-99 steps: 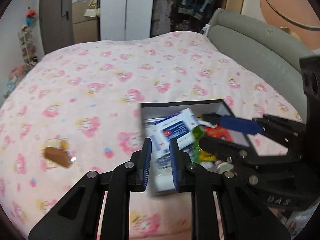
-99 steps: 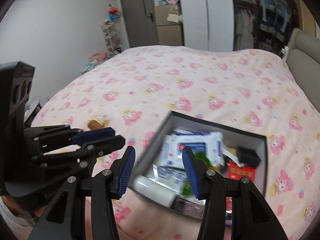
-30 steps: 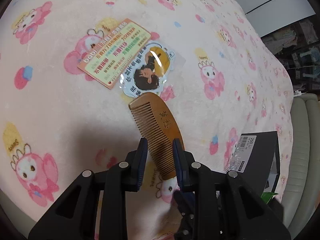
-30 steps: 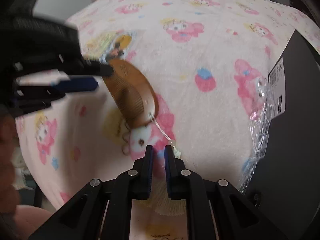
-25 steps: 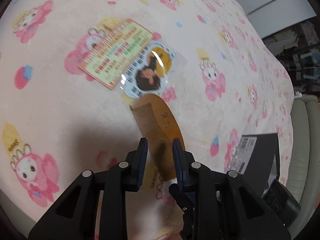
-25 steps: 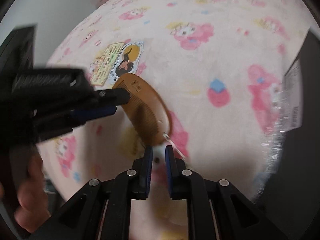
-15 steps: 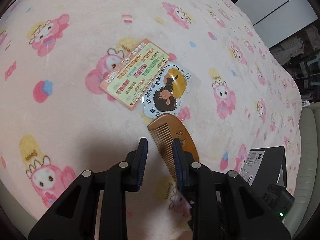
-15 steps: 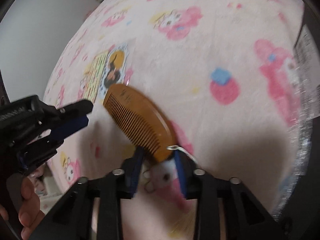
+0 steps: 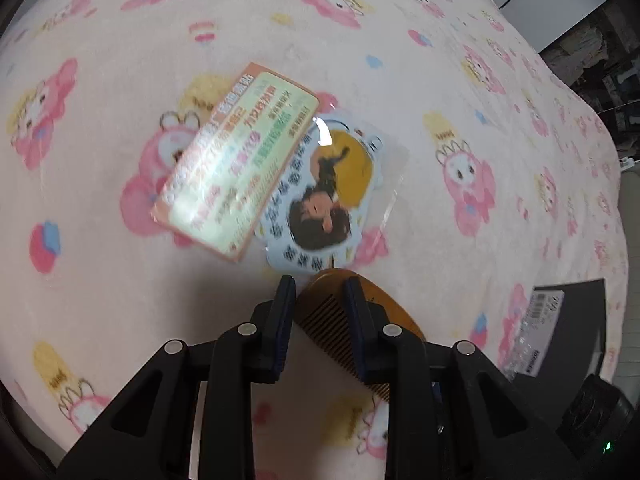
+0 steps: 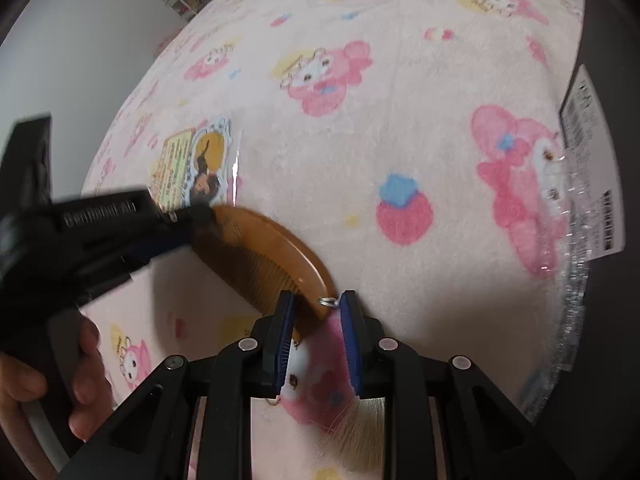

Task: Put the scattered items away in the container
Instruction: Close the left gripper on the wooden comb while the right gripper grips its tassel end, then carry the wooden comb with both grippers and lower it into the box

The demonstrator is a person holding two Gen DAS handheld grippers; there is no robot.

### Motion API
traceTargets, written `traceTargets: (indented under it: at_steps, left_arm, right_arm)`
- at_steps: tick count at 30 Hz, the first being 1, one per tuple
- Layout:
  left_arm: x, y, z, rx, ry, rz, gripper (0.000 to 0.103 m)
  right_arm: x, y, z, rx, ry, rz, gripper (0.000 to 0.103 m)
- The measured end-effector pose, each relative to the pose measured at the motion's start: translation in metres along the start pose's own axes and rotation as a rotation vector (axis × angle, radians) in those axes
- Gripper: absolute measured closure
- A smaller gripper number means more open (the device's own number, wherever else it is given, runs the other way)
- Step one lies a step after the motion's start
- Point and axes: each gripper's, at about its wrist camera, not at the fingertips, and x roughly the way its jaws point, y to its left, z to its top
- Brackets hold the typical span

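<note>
In the right wrist view, the right gripper (image 10: 316, 316) fills the bottom centre of the frame, its blue-padded jaws a little apart and straddling the ring end of the wooden comb (image 10: 264, 256). They do not look closed on the wood, and the cream tassel (image 10: 356, 420) lies loose between the arms below them. Straddling that end probably steadies the comb or lines up a pinch on it.

The comb runs from there up toward the left middle of the frame, flat on the pink blanket (image 10: 380, 128). At its far end the left gripper (image 10: 188, 224) comes in from the left edge with a hand (image 10: 48, 384) on its handle. In the left wrist view that left gripper (image 9: 318, 308) sits at lower centre, jaws apart with the comb's teeth between them. Whether the pads touch the wood is unclear. With one tool at each end, the thin flat comb is likely being levered off the soft fabric.

Beyond the comb, at centre frame, a printed card (image 9: 236, 156) and a sticker sheet (image 9: 328, 196) lie overlapping on the blanket.

Farthest, at the lower right edge, stands the black box (image 9: 580, 320). The comb, card and sticker all lie outside it.
</note>
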Motion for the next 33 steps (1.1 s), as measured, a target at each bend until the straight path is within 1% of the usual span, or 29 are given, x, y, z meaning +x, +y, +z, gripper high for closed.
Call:
traceTargets:
  at_steps: [3,8,9,10,11,13,15,18,19,21,25,27,28,31,33]
  left_arm:
    - [-0.003,-0.001,-0.001,0.007,-0.014,0.003,0.079]
    - [-0.008,-0.002,-0.001,0.023,-0.047,0.024,0.079]
    - [-0.003,-0.002,-0.001,0.029,-0.035,0.032,0.078]
    - [0.003,-0.002,0.0,0.038,-0.014,0.041,0.076]
    - [0.008,-0.003,-0.002,0.044,0.007,0.035,0.076]
    - [0.013,-0.005,-0.006,0.055,0.05,0.011,0.07]
    - [0.002,-0.008,-0.01,0.062,0.026,-0.016,0.07]
    - [-0.013,-0.012,-0.014,0.063,-0.01,-0.05,0.07]
    - [-0.012,-0.013,-0.014,0.067,-0.008,-0.042,0.07]
    - [-0.005,-0.013,-0.015,0.074,0.01,-0.007,0.07]
    - [0.016,-0.004,-0.005,0.049,0.051,0.03,0.07]
    - [0.024,-0.002,-0.005,0.044,0.076,0.004,0.07]
    - [0.023,-0.002,-0.006,0.048,0.074,-0.005,0.069]
    - [0.004,-0.01,-0.01,0.084,0.029,-0.052,0.07]
    - [-0.011,-0.014,-0.012,0.096,0.004,-0.126,0.07]
  right_arm:
    - [-0.013,-0.002,0.003,0.013,-0.064,-0.035,0.082]
    - [-0.001,-0.008,0.008,0.019,-0.003,-0.04,0.081]
    - [0.003,-0.008,0.009,0.016,0.008,-0.041,0.079]
    - [0.006,-0.01,0.009,0.017,0.016,-0.036,0.075]
    - [0.009,-0.011,0.01,0.021,0.022,-0.026,0.073]
    - [0.008,-0.012,0.011,0.025,0.023,-0.021,0.071]
    - [-0.004,-0.008,0.011,0.001,-0.004,-0.019,0.071]
    - [-0.027,0.004,0.013,-0.046,-0.081,-0.027,0.071]
    - [-0.03,0.005,0.014,-0.051,-0.089,-0.032,0.071]
    - [-0.026,0.005,0.018,-0.046,-0.065,-0.045,0.071]
    - [0.005,-0.003,0.019,-0.038,0.048,-0.065,0.069]
    - [0.015,-0.006,0.019,-0.029,0.06,-0.063,0.069]
    - [0.014,-0.007,0.02,-0.017,0.054,-0.054,0.069]
    - [-0.009,0.002,0.019,-0.06,0.002,-0.067,0.069]
    - [-0.032,0.012,0.019,-0.122,-0.04,-0.091,0.069]
